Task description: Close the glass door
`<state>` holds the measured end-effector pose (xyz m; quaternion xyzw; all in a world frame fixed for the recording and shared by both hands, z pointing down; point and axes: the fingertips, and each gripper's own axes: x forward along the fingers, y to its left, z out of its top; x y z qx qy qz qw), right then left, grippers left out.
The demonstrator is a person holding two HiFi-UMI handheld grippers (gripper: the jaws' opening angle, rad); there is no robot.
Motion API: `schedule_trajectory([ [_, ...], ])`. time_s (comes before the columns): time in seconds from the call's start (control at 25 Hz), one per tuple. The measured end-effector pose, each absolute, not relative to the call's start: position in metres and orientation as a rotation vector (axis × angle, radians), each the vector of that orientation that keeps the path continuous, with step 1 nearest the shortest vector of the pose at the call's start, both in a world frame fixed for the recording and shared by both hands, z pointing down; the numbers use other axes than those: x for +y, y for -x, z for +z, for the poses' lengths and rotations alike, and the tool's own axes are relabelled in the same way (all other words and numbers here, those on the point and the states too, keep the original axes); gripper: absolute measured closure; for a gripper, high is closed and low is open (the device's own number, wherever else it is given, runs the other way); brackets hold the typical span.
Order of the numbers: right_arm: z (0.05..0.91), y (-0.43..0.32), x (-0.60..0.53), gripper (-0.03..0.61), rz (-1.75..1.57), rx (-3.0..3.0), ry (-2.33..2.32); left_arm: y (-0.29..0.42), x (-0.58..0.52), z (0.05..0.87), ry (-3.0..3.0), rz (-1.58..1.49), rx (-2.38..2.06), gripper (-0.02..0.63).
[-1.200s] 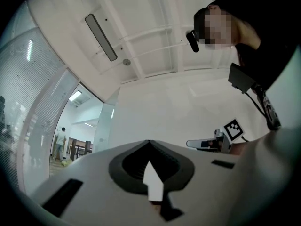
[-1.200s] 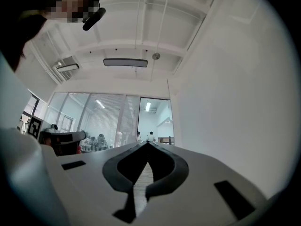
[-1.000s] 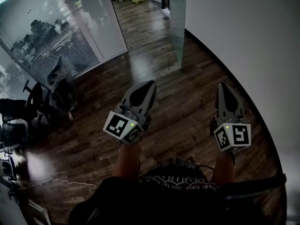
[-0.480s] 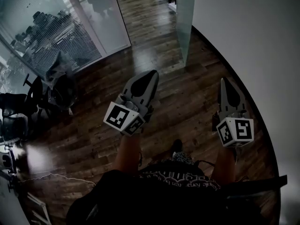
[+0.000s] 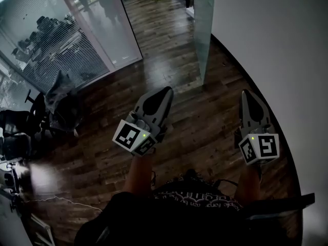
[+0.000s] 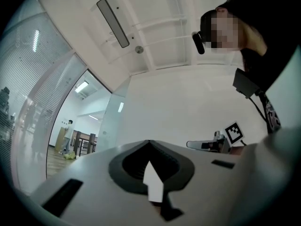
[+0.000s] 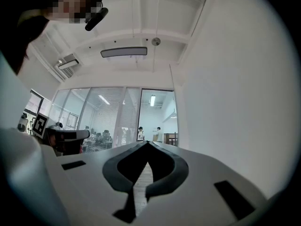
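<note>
- Left gripper (image 5: 164, 92) clenched on nothing, over wood floor's (image 5: 179, 60) middle.
- Right gripper (image 5: 247, 94) likewise clenched, empty, beside white wall (image 5: 266, 35).
- Glass door (image 5: 203, 32) upright at floor's far edge, jutting from that wall, well apart from the 2 grippers.

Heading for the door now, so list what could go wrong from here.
1. The left gripper and right gripper are both shut to a point and could strike the glass door hard rather than push it.
2. The right gripper hangs close to the white wall and may scrape it.
</note>
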<state>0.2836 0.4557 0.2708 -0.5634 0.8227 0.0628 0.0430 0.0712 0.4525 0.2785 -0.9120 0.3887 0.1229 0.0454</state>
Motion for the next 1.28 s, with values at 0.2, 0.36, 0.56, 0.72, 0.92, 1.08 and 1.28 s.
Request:
schedule_trajectory([
  [0.2,0.276,-0.299,0.412,0.575,0.178,2.513,1.730,-0.084,0.411,0.275,2.768,0.370,1.185,0.612],
  [0.36,0.283,-0.300,0.379,0.575,0.162,2.539,1.721,-0.088,0.375,0.282,2.782,0.357,1.177,0.612],
  [0.56,0.282,-0.305,0.332,0.575,0.164,2.518,1.747,-0.096,0.319,0.282,2.802,0.361,1.148,0.612],
  [0.72,0.271,-0.307,0.287,0.575,0.176,2.484,1.775,-0.098,0.267,0.274,2.815,0.354,1.119,0.612],
  [0.92,0.262,-0.312,0.242,0.575,0.173,2.428,1.817,-0.103,0.219,0.268,2.846,0.358,1.066,0.612],
  [1.08,0.265,-0.310,0.214,0.575,0.187,2.400,1.832,-0.099,0.191,0.272,2.865,0.363,1.049,0.612],
  [1.28,0.268,-0.305,0.180,0.575,0.173,2.413,1.818,-0.092,0.160,0.277,2.853,0.348,1.058,0.612],
])
